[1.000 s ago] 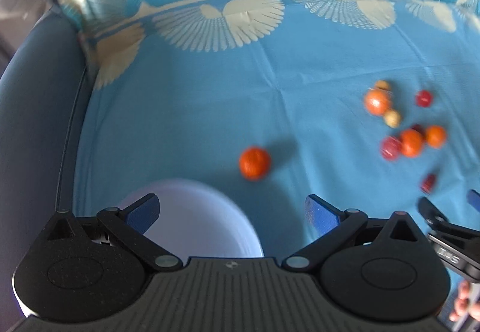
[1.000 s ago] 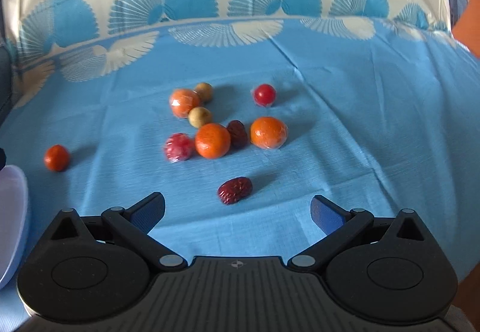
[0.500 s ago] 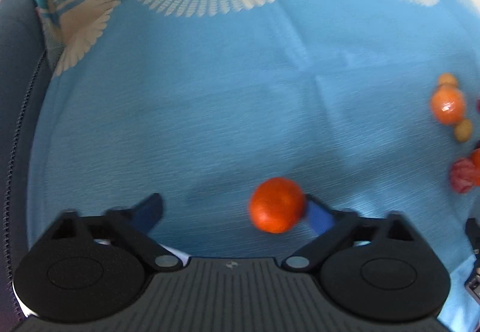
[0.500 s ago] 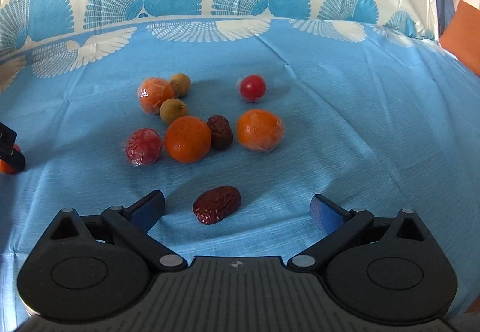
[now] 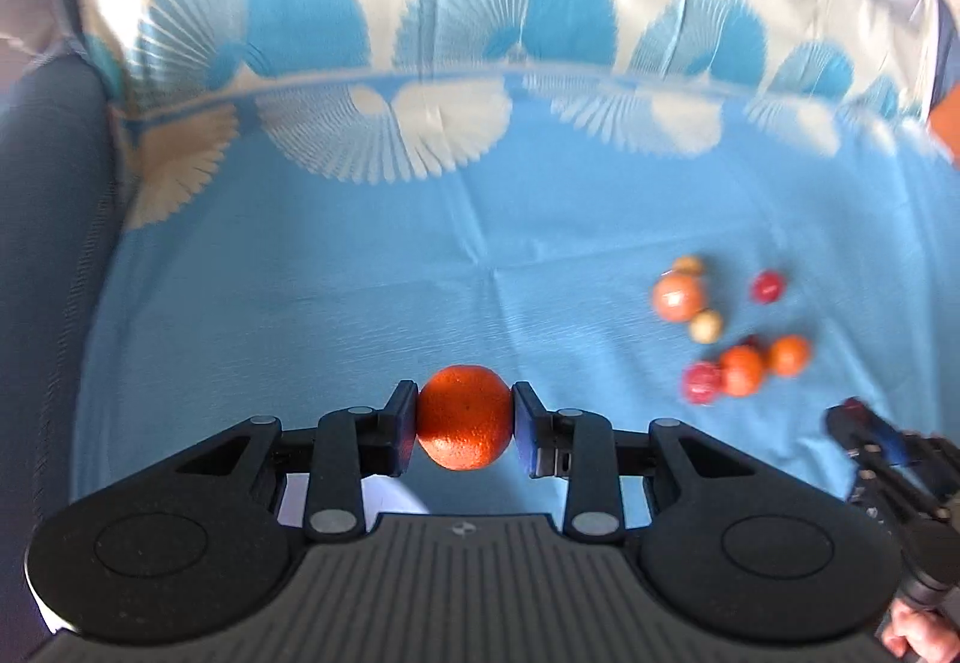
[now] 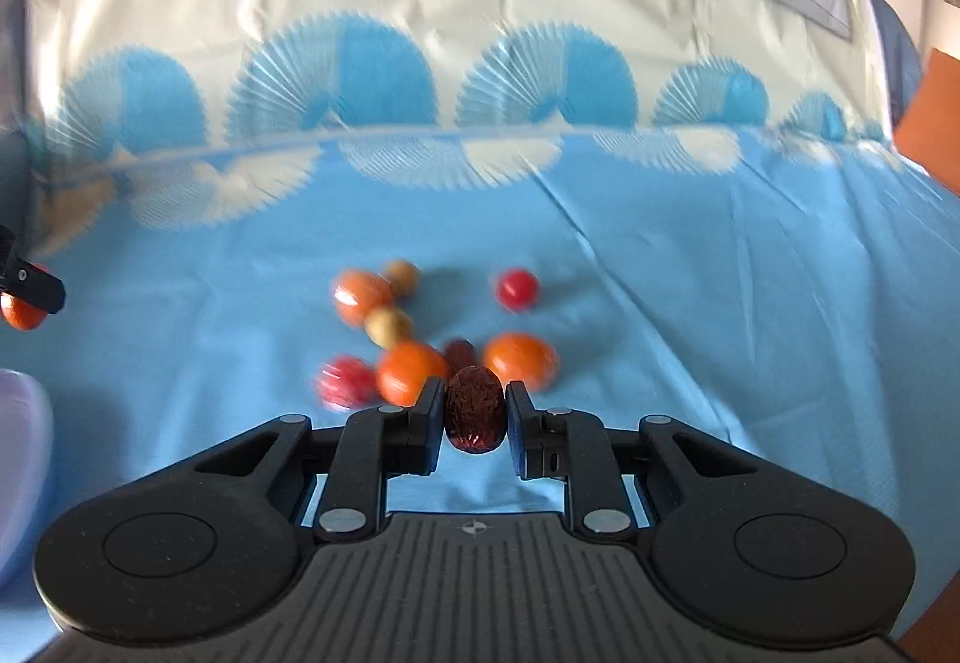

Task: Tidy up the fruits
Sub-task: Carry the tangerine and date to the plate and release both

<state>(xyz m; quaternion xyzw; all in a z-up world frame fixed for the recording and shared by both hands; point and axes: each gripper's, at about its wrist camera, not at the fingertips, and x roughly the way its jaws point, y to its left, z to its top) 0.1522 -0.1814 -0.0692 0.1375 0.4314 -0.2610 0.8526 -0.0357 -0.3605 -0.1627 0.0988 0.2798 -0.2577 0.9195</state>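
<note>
Over a blue cloth (image 5: pixel 360 291) with fan patterns, the left tool (image 5: pixel 463 420) is clamped on an orange mandarin (image 5: pixel 463 417) between its pads. The right tool (image 6: pixel 474 411) grips a wrinkled dark red date (image 6: pixel 474 408), just in front of the cluster of remaining fruits (image 6: pixel 414 339).

I am holding a bright orange mandarin (image 5: pixel 464 417) between my black left fingers (image 5: pixel 401 426) and a dark, wrinkled red date (image 6: pixel 474 410) in my right. The tablecloth (image 6: pixel 720 273) is showing light blue with cream-and-blue fan patterns.
</note>
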